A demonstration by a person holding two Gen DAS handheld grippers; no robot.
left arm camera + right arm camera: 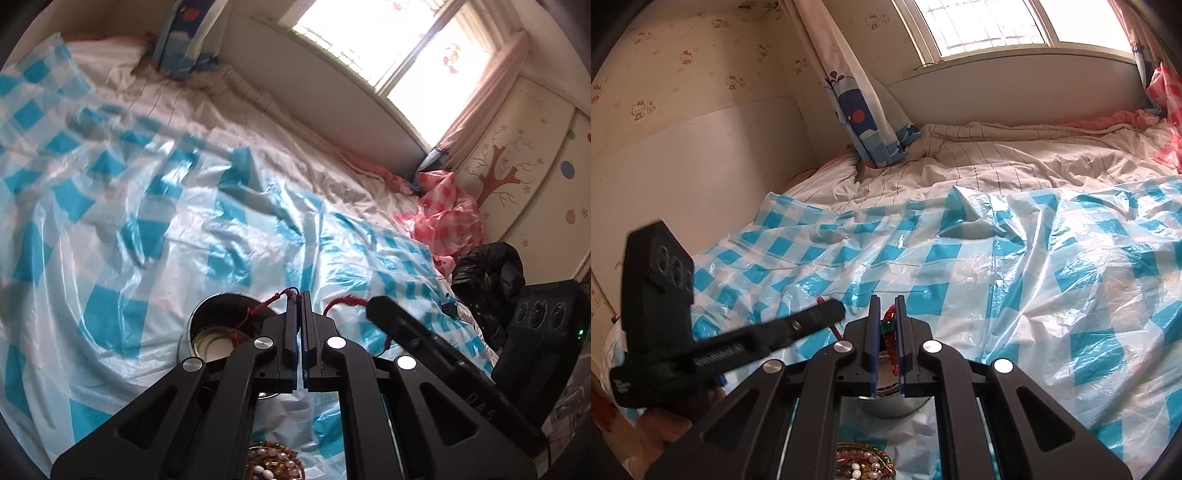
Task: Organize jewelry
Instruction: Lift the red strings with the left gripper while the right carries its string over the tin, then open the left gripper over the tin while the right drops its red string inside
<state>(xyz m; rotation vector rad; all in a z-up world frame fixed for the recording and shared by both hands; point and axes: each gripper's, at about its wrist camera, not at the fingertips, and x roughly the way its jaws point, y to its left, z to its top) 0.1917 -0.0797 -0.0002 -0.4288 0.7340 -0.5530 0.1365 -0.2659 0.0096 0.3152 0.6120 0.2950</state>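
Left wrist view, nearest: a heap of beaded jewellery with pearl-white, pink and amber beads lies at the near edge, under the claw's frame, on the blue-and-white checked plastic sheet spread over the bed.
Left claw: jaws pressed together on a thin dark-red braided cord bracelet, pinched at the very tips.
Cord path: from the tips it sags left into the round silver metal tin just beyond the heap; a second red loop curves out to the right toward the other claw's finger.
Right claw: jaws nearly closed around a red braided strand with a green glass bead, held above the same tin.
Risk, slip: my judgement is that the tip-only pinch on so thin a cord could let go if either claw pulls away.
Risk, snag: both claws seem to hold parts of one tangle; pulling apart may tighten it or drag the light tin over.
Risk, surface: the slick, wrinkled sheet gives the tin poor footing on a soft bed.
Far: striped beige bedsheet, whale-print curtain, bright window.
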